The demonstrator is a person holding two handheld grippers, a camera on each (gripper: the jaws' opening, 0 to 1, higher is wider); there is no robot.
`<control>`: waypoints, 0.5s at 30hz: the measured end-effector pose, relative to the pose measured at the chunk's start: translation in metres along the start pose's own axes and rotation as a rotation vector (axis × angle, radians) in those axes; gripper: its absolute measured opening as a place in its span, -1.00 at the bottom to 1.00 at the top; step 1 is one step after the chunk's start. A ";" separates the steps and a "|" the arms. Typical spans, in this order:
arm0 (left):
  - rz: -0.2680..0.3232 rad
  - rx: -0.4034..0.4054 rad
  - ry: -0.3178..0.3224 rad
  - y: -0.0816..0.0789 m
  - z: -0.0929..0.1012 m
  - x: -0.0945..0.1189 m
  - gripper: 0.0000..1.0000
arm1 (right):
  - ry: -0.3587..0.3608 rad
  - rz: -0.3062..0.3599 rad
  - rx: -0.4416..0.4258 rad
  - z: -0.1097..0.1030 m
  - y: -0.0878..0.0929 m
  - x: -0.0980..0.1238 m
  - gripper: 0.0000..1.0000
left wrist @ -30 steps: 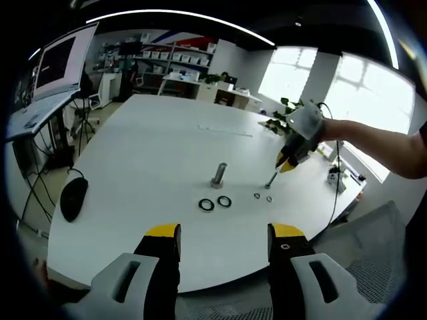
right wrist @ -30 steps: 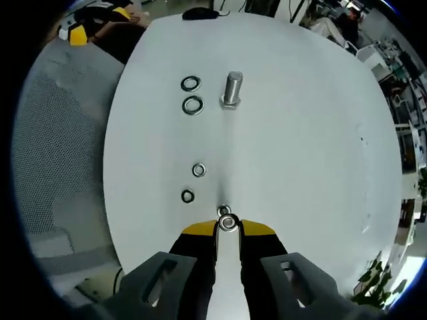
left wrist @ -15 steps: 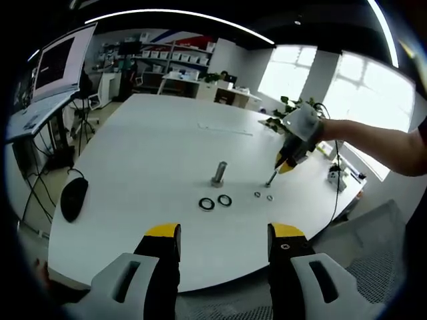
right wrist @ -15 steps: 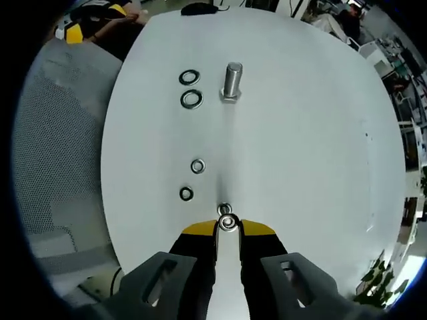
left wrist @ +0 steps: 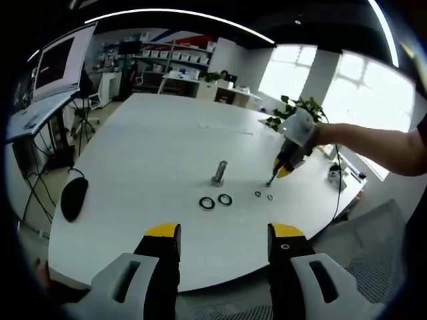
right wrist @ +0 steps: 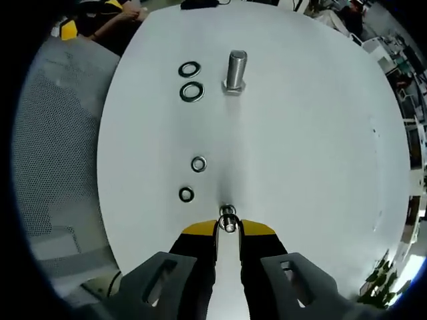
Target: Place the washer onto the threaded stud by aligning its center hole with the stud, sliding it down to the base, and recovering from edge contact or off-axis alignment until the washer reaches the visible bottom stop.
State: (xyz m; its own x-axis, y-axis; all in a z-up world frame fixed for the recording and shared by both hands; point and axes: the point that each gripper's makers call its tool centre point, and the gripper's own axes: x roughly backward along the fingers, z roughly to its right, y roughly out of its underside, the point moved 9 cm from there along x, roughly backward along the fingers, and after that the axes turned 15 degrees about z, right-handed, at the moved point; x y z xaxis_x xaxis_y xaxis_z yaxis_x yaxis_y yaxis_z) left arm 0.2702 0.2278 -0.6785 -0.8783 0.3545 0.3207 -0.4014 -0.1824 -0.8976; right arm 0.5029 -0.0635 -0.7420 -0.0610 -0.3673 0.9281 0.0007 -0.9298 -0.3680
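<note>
Washer (right wrist: pixel 229 224) is pinched edge-on in the right claw (right wrist: pixel 228 228), now lifted a bit higher off the white worktop (right wrist: pixel 307 133) than a second ago; stud (right wrist: pixel 236 72) stands upright well ahead. Left claw (left wrist: pixel 223 233) hangs back, jaws wide, holding nothing

We see the grey threaded metal stud (right wrist: pixel 235 72) standing upright on the round white table (right wrist: pixel 320 167), far from the right gripper (right wrist: pixel 229 228). Just left of the stud lie two large dark-rimmed metal washers (right wrist: pixel 191 81), side by side. Nearer, two small metal washers (right wrist: pixel 193 179) lie apart. Another small metal washer (right wrist: pixel 229 223) sits between the right gripper's tips. In the left gripper view, a black computer mouse (left wrist: pixel 73 197) lies at the table's left edge.
</note>
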 end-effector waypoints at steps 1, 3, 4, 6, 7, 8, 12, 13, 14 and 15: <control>-0.001 -0.001 0.000 0.000 0.000 0.000 0.02 | -0.001 -0.001 0.000 0.000 0.001 -0.001 -0.73; -0.001 -0.002 -0.001 0.000 0.000 0.000 0.02 | -0.008 -0.004 -0.007 0.000 0.002 -0.004 -0.73; -0.001 -0.001 -0.003 0.000 0.000 0.000 0.02 | -0.011 -0.007 -0.009 0.000 0.003 -0.007 -0.73; -0.003 -0.001 -0.003 0.000 0.000 0.000 0.02 | -0.015 -0.008 -0.010 -0.001 0.004 -0.010 -0.73; -0.005 -0.002 -0.003 0.000 0.000 0.000 0.02 | -0.018 -0.010 -0.012 -0.001 0.005 -0.011 -0.73; -0.006 -0.002 -0.003 0.000 0.000 0.000 0.02 | -0.018 -0.011 -0.013 -0.001 0.005 -0.012 -0.73; -0.006 0.001 -0.002 0.000 0.000 -0.001 0.02 | -0.029 -0.016 -0.021 -0.003 0.008 -0.018 -0.73; -0.003 0.003 -0.002 0.000 0.000 -0.001 0.02 | -0.033 -0.017 -0.025 -0.003 0.009 -0.019 -0.73; -0.004 0.003 -0.003 0.000 0.000 -0.001 0.02 | -0.035 -0.019 -0.029 -0.004 0.010 -0.020 -0.73; -0.009 0.001 -0.002 0.000 0.000 -0.001 0.02 | -0.038 -0.018 -0.031 -0.004 0.011 -0.021 -0.73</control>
State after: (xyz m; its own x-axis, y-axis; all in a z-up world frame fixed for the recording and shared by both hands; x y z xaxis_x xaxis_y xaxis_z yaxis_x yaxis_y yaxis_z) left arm 0.2707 0.2275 -0.6792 -0.8753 0.3540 0.3295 -0.4095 -0.1801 -0.8944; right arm 0.5003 -0.0657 -0.7653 -0.0223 -0.3518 0.9358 -0.0307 -0.9353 -0.3524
